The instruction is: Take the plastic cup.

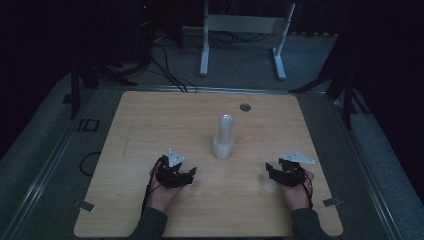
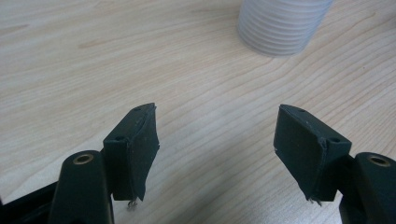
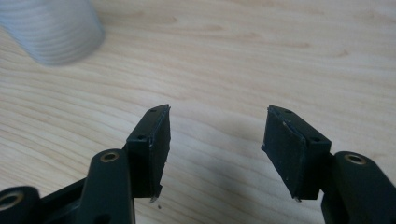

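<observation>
A stack of ribbed white plastic cups (image 1: 223, 137) stands upright in the middle of the wooden table (image 1: 150, 125). My left gripper (image 1: 190, 173) rests low on the table, left of and nearer than the stack, jaws apart with nothing between them. In the left gripper view the left gripper (image 2: 217, 135) frames bare wood, with the cups (image 2: 282, 25) ahead to the right. My right gripper (image 1: 269, 170) lies right of the stack, also open and empty. In the right gripper view the right gripper (image 3: 215, 135) points at bare wood, with the cups (image 3: 51, 30) at upper left.
A round grey grommet (image 1: 244, 107) sits near the table's far edge. Beyond the table, a white metal frame (image 1: 242, 25) stands on the dark floor beside loose cables (image 1: 165, 65). Dark stands flank both sides.
</observation>
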`<state>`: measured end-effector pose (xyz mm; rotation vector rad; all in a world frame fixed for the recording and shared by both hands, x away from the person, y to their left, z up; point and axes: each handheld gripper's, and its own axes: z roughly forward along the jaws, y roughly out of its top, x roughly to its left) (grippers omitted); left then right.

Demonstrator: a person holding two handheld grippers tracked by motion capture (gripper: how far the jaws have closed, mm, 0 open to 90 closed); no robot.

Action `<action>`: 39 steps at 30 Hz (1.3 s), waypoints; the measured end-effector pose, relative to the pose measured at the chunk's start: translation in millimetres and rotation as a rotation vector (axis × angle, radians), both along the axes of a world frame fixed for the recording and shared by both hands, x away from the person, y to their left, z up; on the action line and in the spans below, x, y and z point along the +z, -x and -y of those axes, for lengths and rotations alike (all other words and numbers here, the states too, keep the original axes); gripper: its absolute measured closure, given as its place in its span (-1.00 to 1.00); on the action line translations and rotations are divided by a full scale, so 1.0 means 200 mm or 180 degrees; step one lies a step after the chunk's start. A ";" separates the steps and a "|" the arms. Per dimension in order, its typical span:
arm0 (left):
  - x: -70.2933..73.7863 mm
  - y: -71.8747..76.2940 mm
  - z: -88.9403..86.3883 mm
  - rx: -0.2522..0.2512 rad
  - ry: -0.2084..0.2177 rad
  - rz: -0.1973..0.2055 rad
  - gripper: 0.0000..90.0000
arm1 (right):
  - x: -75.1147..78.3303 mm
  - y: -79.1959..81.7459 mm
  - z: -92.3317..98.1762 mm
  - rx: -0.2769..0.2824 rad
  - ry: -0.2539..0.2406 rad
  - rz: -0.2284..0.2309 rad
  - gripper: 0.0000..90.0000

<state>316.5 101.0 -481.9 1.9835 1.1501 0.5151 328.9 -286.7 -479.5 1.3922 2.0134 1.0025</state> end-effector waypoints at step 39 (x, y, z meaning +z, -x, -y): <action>0.08 -0.11 0.17 -0.0193 0.0114 0.0086 -0.34 | 0.31 -0.04 -0.25 0.0575 0.0015 0.0367 -0.17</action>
